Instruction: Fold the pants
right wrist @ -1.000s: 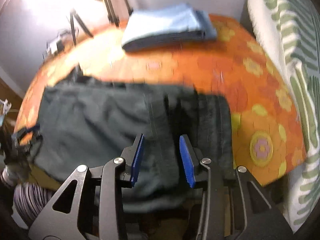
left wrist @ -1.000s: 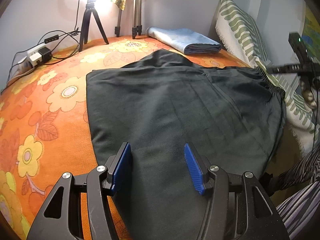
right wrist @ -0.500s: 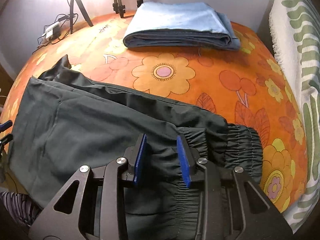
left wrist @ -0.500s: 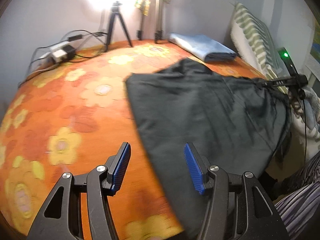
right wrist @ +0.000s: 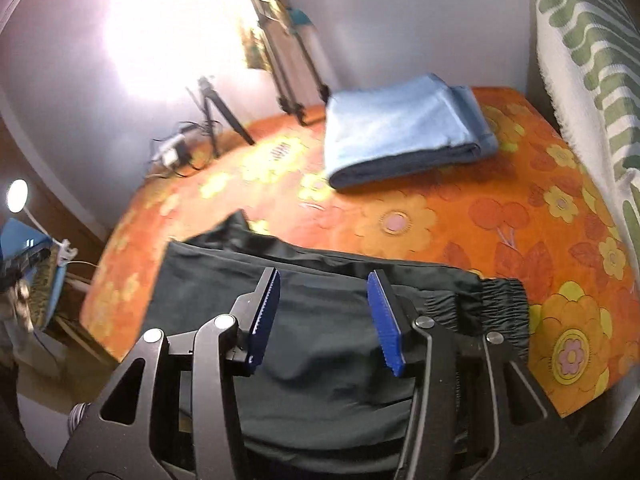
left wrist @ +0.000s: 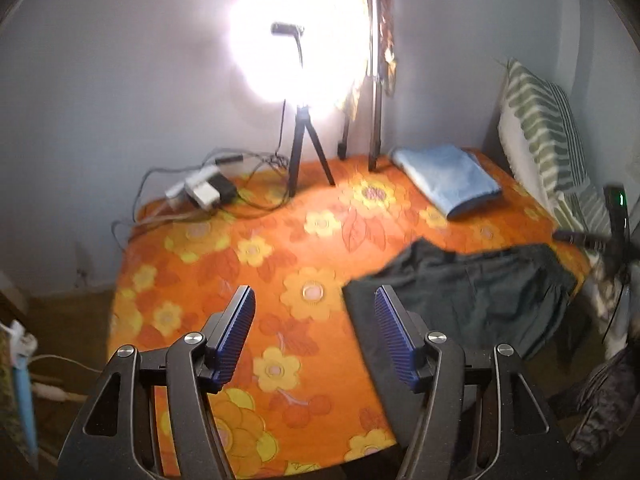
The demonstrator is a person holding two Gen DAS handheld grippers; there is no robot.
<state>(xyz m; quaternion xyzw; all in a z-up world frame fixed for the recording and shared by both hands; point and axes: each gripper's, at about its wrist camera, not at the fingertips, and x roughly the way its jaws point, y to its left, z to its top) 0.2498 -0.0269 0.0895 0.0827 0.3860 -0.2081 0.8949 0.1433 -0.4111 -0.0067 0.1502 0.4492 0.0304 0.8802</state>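
Both your claws are opening and empty, the left claw [left wrist: 315, 334] above the orange tabletop [left wrist: 256, 264], the right claw [right wrist: 323, 314] over the dark pants [right wrist: 328, 344], probably readying another fold.

Showing on the left gripper [left wrist: 314, 334]: matte black linkage arms with triangular cut-outs, round silver screw heads at the pivots, and blue ribbed pads [left wrist: 236, 338] lining each finger — the ridges running crosswise. Repeating the same build on the right gripper [right wrist: 324, 318]: black cut-out arms, silver screws, blue pads [right wrist: 385, 322] with saw-toothed edges. Appearing at the far right of the left wrist view, blurred: a black bar with a small green light. Wearing dark striped fabric [left wrist: 600, 404] — seen only at the near right edge.
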